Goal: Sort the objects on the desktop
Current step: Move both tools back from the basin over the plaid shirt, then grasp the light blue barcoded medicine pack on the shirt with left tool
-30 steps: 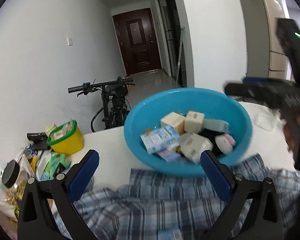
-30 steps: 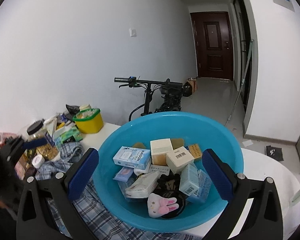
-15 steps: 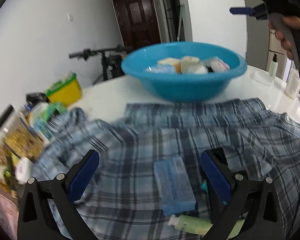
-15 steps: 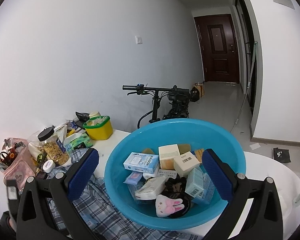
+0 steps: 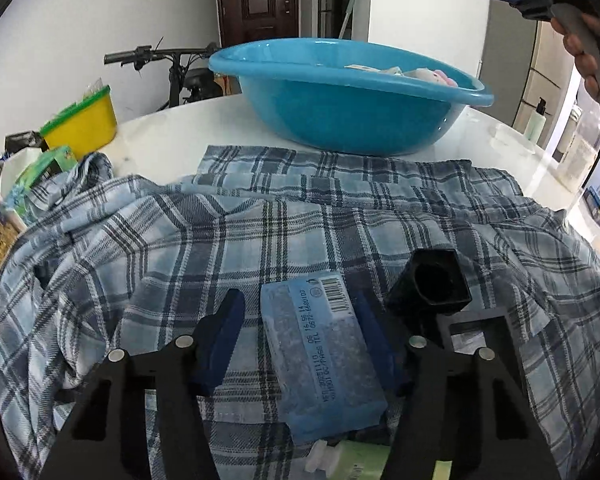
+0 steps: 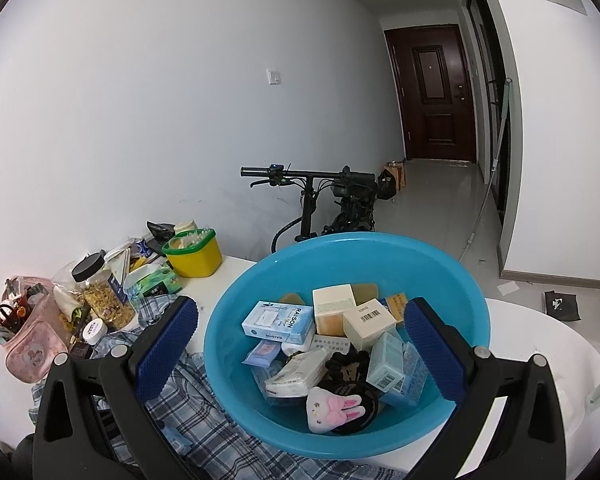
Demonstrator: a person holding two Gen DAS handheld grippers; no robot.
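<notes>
A blue transparent packet (image 5: 320, 352) with a barcode lies on a blue plaid shirt (image 5: 260, 220) spread over the table. My left gripper (image 5: 298, 300) points down at it with a finger on each side, and its jaws are closing. The right pad is at the packet's edge, while a gap shows at the left pad. A black hexagonal cap (image 5: 432, 280) stands just right of it, and a green tube (image 5: 352, 456) lies underneath. My right gripper (image 6: 300, 312) hangs open above the blue basin (image 6: 440, 272), which holds several small boxes and a bunny plush (image 6: 334, 408).
A yellow tub (image 6: 194, 254), a jar (image 6: 104, 296), a tissue pack and a pink pouch (image 6: 32, 344) crowd the table's left edge. Bottles (image 5: 536, 120) stand at the right edge. A bicycle (image 6: 320, 200) leans behind the white table (image 5: 172, 136).
The left gripper has sunk from facing the basin down onto the shirt, and its fingers have drawn in around the blue packet. The right gripper has stayed over the basin.
</notes>
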